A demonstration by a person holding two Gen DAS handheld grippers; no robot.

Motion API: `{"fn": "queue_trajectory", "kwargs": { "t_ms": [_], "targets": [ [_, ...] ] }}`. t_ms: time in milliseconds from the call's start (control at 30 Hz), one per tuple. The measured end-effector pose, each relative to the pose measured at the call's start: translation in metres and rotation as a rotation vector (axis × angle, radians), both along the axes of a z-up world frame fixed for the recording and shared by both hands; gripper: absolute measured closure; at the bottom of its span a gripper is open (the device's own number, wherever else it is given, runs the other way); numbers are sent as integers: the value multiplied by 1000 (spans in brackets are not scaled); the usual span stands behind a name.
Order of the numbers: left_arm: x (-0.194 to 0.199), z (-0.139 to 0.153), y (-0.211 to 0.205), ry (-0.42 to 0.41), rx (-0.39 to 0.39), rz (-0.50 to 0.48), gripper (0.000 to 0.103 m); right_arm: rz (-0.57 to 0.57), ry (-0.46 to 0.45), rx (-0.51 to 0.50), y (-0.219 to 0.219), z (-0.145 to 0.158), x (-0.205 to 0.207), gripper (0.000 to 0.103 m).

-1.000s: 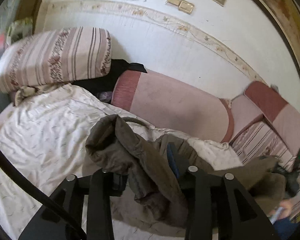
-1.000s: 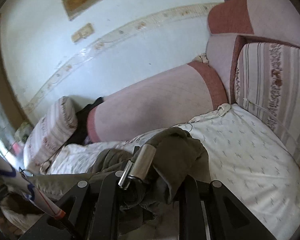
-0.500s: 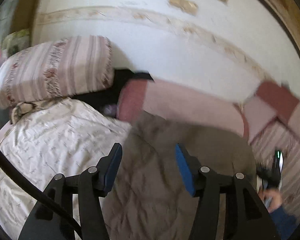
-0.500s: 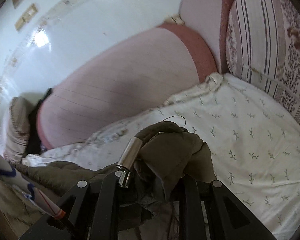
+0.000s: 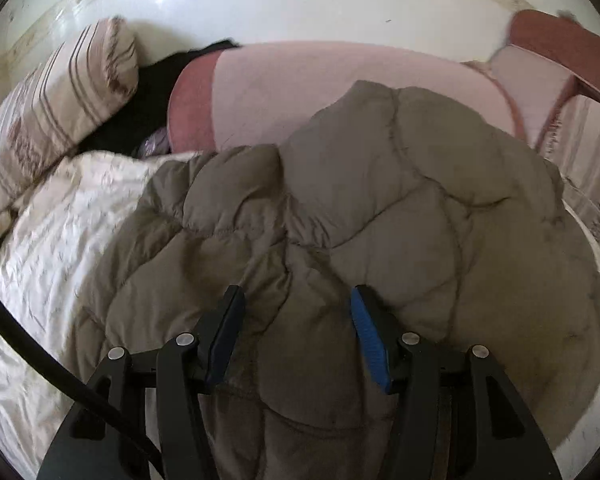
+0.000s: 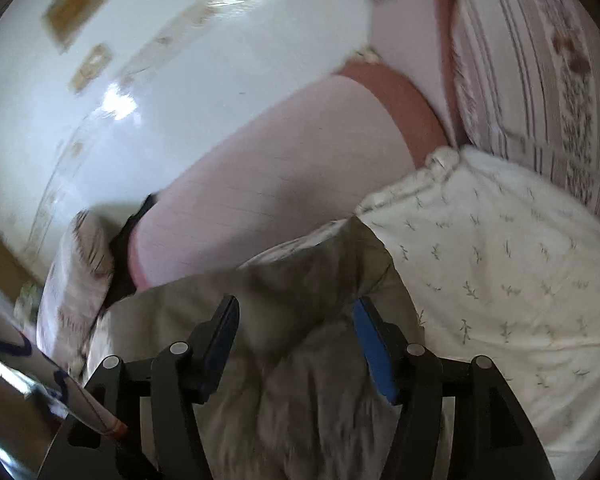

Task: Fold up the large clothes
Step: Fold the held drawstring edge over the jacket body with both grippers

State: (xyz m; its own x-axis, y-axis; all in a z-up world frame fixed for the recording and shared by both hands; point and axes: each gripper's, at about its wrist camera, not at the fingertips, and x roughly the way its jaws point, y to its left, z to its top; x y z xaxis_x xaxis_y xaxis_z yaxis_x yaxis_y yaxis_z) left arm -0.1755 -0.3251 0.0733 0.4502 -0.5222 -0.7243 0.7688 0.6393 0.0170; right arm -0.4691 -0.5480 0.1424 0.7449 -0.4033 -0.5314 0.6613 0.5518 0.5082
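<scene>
A large olive-brown quilted jacket (image 5: 380, 220) lies spread on the white patterned bedsheet (image 5: 48, 248). In the left wrist view my left gripper (image 5: 296, 300) is open just above the jacket, with nothing between its blue pads. In the right wrist view my right gripper (image 6: 296, 308) is also open and empty, over the jacket's right edge (image 6: 300, 300), which is blurred. The sheet (image 6: 500, 272) lies bare to its right.
A pink bolster cushion (image 5: 340, 92) runs along the white wall behind the jacket. A striped pillow (image 5: 60, 100) lies at the left with dark clothing (image 5: 140, 120) beside it. Another striped cushion (image 6: 540, 80) stands at the right.
Both grippers were shut on bunched jacket fabric. The left opened half a second ago, the right just now. The jacket has dropped and now lies spread on the bed.
</scene>
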Motion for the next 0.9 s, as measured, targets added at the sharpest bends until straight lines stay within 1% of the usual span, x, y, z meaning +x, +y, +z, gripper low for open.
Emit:
{"fn": "queue_trajectory", "kwargs": {
  "t_ms": [67,100,133,200,300,367,467,533,600,633,700,733,800,833,867,900],
  "targets": [
    [3,-7,-2,8,7,-1,46,92,73,-85,27,0,12,39],
    [4,-9,-4,3,15,-2,46,126,100,-112,37,-3,18,39],
    [3,-12,-6,-3,24,-2,46,174,147,-152,51,-9,31,39],
    [1,-18,-11,-27,51,-1,45,219,241,-209,67,-27,53,39],
    [2,-26,-20,-58,75,-2,45,221,317,-216,71,-56,78,38],
    [4,-30,-23,-60,72,12,45,220,357,-183,63,-77,90,34],
    [9,-39,-33,-80,82,38,44,171,328,-103,45,-95,94,33],
    [10,-40,-39,-86,112,58,44,157,331,-102,40,-100,96,32],
    [4,-35,-35,-99,136,78,44,140,335,-89,41,-100,97,32],
    [0,-30,-28,-96,133,86,44,125,317,-73,42,-98,93,32],
    [-13,-17,-5,-71,89,75,44,96,263,-39,49,-91,77,32],
    [-21,-10,11,-61,59,61,42,96,245,-29,55,-87,71,32],
    [-35,0,41,-61,25,72,38,111,219,-19,67,-74,57,38],
    [-43,4,59,-59,13,89,38,109,205,-15,72,-68,50,48],
    [-47,6,73,-53,0,105,38,100,182,-6,78,-62,41,53],
    [-51,7,84,-44,-12,120,38,91,159,6,87,-57,32,54]
  ]
}}
